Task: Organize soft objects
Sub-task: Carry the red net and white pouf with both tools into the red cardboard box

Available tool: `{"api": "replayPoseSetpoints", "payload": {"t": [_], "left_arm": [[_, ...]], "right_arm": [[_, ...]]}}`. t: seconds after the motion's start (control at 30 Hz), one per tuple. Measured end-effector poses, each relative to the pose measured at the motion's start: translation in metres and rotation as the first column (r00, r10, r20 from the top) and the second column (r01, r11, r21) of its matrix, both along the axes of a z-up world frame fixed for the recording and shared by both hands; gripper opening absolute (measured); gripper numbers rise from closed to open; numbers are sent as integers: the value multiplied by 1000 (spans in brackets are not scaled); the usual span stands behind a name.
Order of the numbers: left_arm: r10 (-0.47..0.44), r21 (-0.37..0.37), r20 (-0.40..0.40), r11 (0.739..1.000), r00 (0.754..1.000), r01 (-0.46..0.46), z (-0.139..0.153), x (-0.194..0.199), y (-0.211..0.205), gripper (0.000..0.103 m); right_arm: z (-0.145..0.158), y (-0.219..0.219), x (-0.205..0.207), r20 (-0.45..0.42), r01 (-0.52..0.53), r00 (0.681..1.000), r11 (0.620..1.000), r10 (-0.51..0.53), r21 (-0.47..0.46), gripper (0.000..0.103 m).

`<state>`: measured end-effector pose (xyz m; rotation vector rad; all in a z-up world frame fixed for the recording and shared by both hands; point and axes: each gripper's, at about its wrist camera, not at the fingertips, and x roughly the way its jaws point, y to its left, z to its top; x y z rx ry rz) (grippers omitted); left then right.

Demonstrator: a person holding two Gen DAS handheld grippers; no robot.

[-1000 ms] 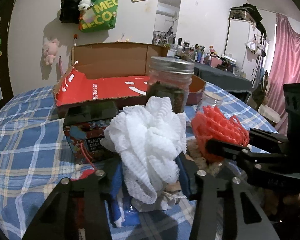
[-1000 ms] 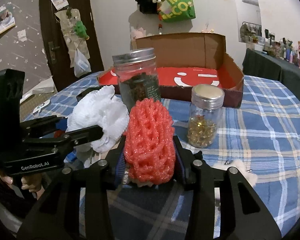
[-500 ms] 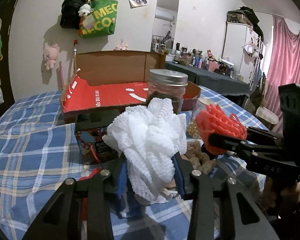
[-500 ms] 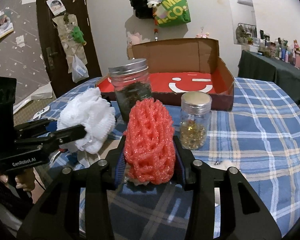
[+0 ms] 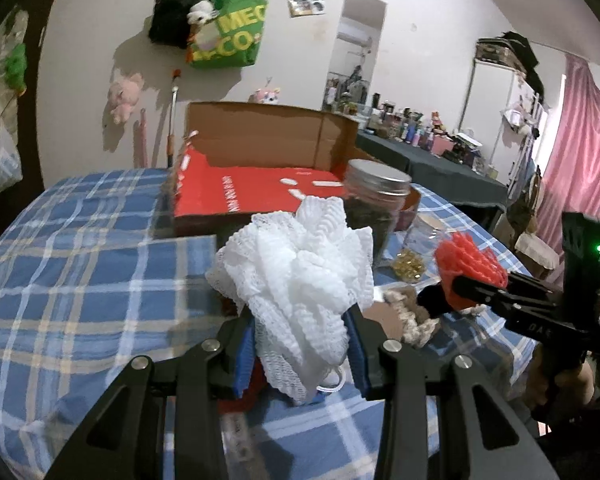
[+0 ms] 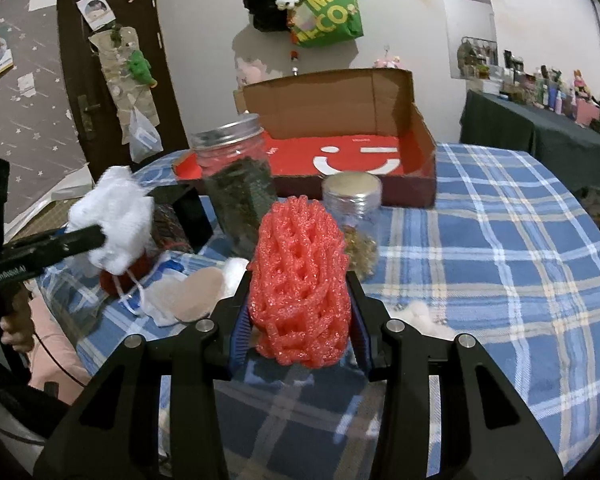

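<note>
two soft things are up off the table: a white ruffled foam net [image 5: 300, 276] pinched in the left gripper [image 5: 300, 344], whose jaws have just been closing on it, and a coral-red foam mesh sleeve [image 6: 300, 280] clamped in the right gripper [image 6: 300, 336]. both hang over the blue plaid tablecloth [image 6: 500, 260], short of the open cardboard box with a red smiley floor [image 6: 340, 156]. this looks like the carry step; next, lift both past the tall dark-filled glass jar [image 6: 236, 176] and small glass jar [image 6: 354, 216], then release inside the box.
</note>
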<state>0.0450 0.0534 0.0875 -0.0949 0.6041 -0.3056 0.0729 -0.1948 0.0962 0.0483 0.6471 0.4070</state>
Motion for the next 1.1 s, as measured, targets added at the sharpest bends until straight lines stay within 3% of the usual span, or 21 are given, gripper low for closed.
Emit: {"api": "replayPoseSetpoints", "payload": {"t": [0.27,0.53,0.9,1.1], "left_arm": [[93,4,-45,996,995,-93,3,-5,41,41],[170,53,-85,985,982,-165,1,16,73,41],[144,162,-127,979,981,-122,-20,70,85,41],[76,216,-84,975,994,-57,-18,86,78,41]], "right_arm": [[-2,-22,7,-48,53,997,998,-54,-19,40],[-2,-44,28,-101,97,989,993,-104,-73,40],[0,-52,64,-95,79,991,977,-99,-197,40],[-1,-48,83,-79,46,995,968,-68,-246,40]]}}
